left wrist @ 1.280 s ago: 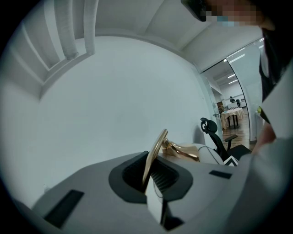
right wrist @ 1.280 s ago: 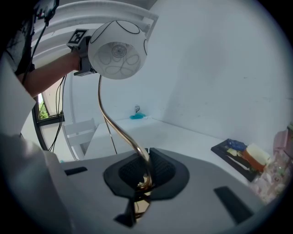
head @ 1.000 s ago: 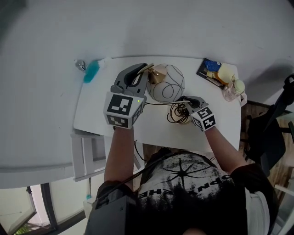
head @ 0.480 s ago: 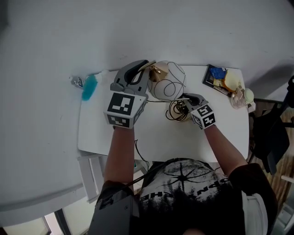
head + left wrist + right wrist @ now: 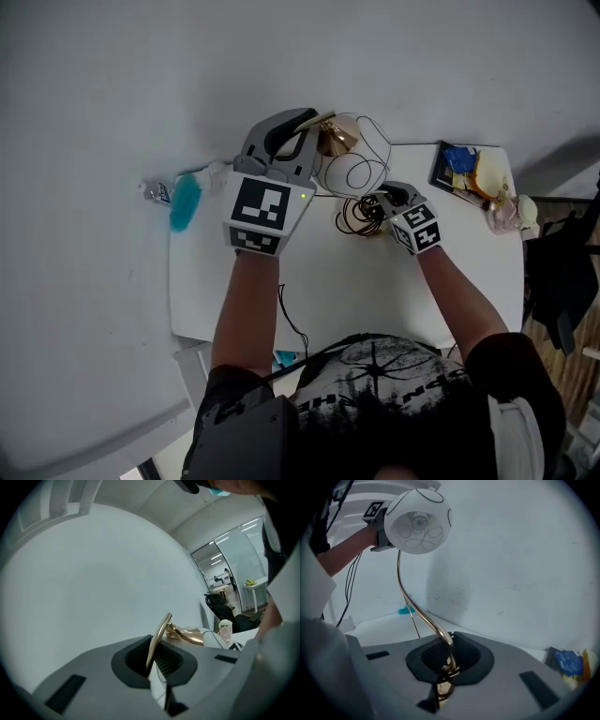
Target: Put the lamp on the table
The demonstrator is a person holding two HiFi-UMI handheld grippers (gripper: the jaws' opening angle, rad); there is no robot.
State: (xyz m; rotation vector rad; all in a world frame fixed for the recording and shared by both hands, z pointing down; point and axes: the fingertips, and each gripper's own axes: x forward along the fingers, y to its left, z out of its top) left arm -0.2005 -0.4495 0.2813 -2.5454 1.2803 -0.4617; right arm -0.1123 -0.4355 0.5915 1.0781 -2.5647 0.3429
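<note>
Head view: the lamp (image 5: 354, 167) has travelled with both hands toward the far edge of the table (image 5: 319, 281), by the wall. It is still carried and not yet stood, so placement is judged outstanding. Its long axis runs from the right tongs (image 5: 380, 199) up-left to the left tongs (image 5: 312, 120), shade end leading.

Left gripper view: the left tongs are clamped on the lamp's gold plate (image 5: 158, 632).

Right gripper view: the right tongs are clamped on the gold stem (image 5: 410, 597), which curves up to the white shade (image 5: 418, 521).
</note>
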